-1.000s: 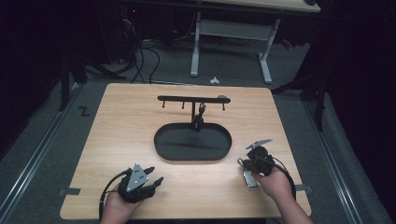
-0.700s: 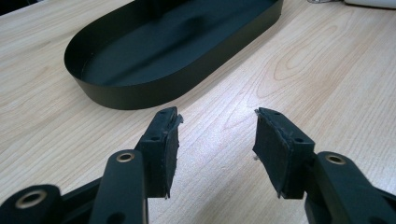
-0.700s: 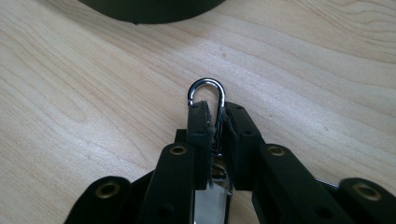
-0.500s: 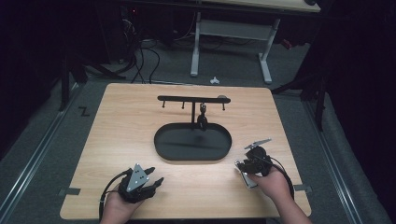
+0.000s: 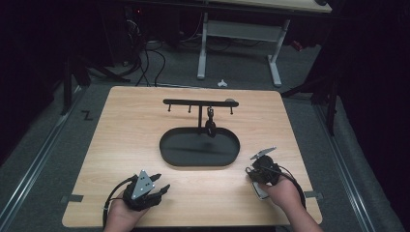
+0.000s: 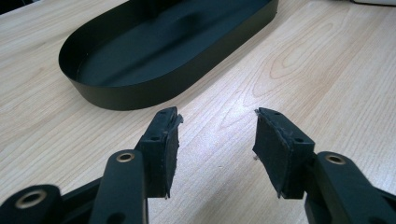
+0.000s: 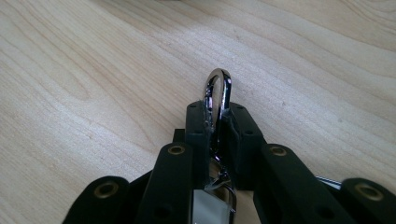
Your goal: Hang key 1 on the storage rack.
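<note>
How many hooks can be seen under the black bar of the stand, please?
4 small hooks hang under the black horizontal bar: far left, left of the post, right of it, carrying a dark item, far right.

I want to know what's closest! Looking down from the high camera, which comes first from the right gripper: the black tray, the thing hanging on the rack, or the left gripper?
1. Black tray, just up-left of the right gripper.
2. Hanging thing, behind the tray, under the rack.
3. Left gripper, far across at the table's near left.

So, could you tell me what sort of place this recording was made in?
Probably a lab or workshop recording station: a wooden table on grey carpet, loose cables on the floor behind, an adjustable desk frame beyond, dark surroundings.
</note>
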